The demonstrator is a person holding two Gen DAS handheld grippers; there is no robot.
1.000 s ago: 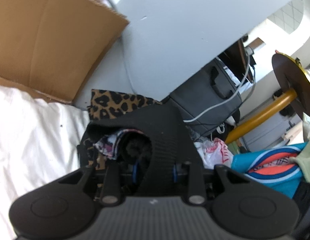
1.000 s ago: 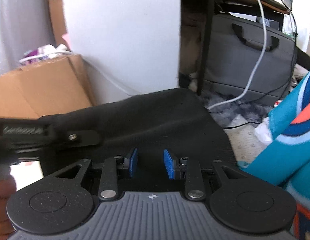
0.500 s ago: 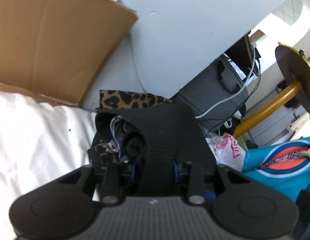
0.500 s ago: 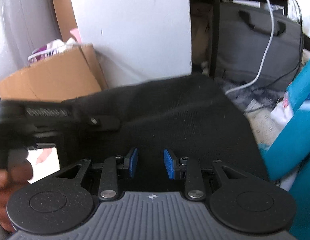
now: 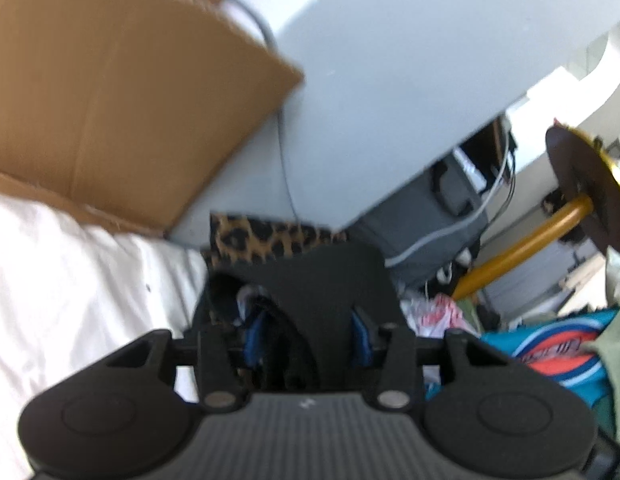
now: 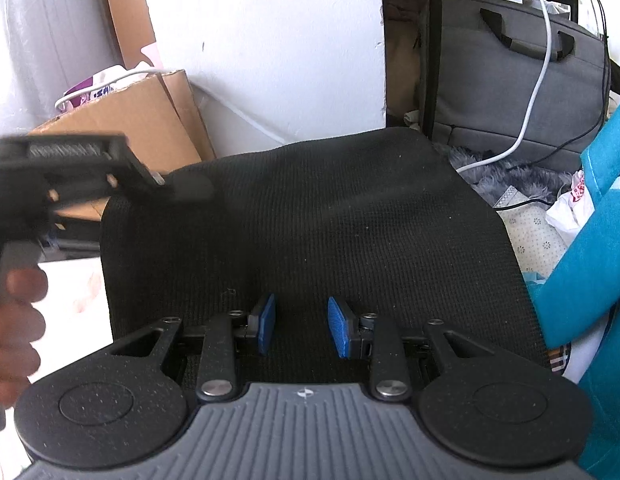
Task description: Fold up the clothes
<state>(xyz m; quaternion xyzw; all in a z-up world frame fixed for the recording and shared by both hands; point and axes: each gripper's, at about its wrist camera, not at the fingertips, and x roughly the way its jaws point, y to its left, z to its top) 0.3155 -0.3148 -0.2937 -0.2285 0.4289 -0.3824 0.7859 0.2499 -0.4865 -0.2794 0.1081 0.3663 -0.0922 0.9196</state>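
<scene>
Black knit garment [image 6: 310, 216] lies between my left claw [image 5: 308, 334] pads as its jaws open; my right claw [image 6: 301, 326] is spread over it, gripping nothing.

My right gripper [image 6: 301, 330] has a matt, grainy black plastic body with a ribbed grey plate, dull metal screw heads and blue pads [image 6: 338, 327] of finely textured rubber. Under it the black garment [image 6: 310, 216] is a coarse, matt ribbed knit flecked with lint. My left gripper [image 5: 308, 336] is the same speckled plastic; knit cloth lies between its opening jaws. Near the bed's far edge the white sheet [image 5: 70, 272] is smooth, creased cotton, and the leopard-print cloth [image 5: 254, 236] looks soft and matt. The cardboard box [image 5: 110, 92] is rough brown paperboard with a frayed edge. The grey bag [image 6: 509, 92] is matt woven fabric, crossed by a glossy white cable [image 6: 537, 92].
</scene>
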